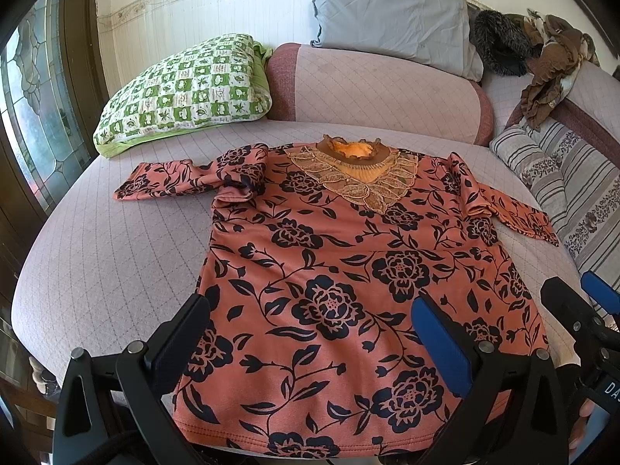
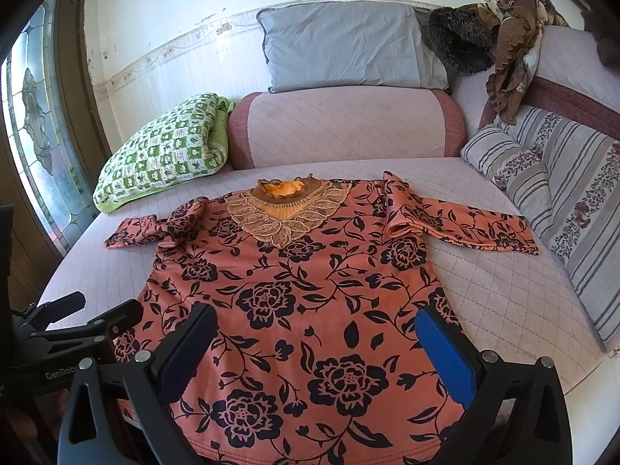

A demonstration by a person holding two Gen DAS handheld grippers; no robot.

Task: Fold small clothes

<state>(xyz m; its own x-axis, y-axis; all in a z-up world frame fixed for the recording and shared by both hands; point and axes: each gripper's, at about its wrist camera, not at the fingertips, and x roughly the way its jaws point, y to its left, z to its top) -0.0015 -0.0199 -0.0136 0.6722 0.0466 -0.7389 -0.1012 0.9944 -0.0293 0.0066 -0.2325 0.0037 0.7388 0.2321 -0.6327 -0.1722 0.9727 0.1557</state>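
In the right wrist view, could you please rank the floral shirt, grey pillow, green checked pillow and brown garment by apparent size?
1. floral shirt, though nearest the camera
2. grey pillow
3. green checked pillow
4. brown garment, farthest away and bunched, so its true size is unsure

Top (image 1: 348, 271): soft matt knit cloth, salmon with a flat black floral print; collar (image 1: 350, 178) of gauzy lace with raised corded edging, ruffled at the neck. Sofa seat (image 1: 97, 252): matt quilted fabric, stitched in a diamond grid; backrest (image 1: 372, 89) the same, with coarser woven red ends. Grey pillow (image 1: 387, 15): smooth, creased cotton-like cloth. Green checked pillow (image 1: 186, 93): printed quilted cloth. Striped cushion (image 2: 562, 178): woven fabric. Left hand-held gripper (image 1: 314, 333) and right hand-held gripper (image 2: 317, 341): matt black plastic frames, shiny metal pins, finely textured blue pads. Window (image 2: 35, 135): glossy leaded glass.
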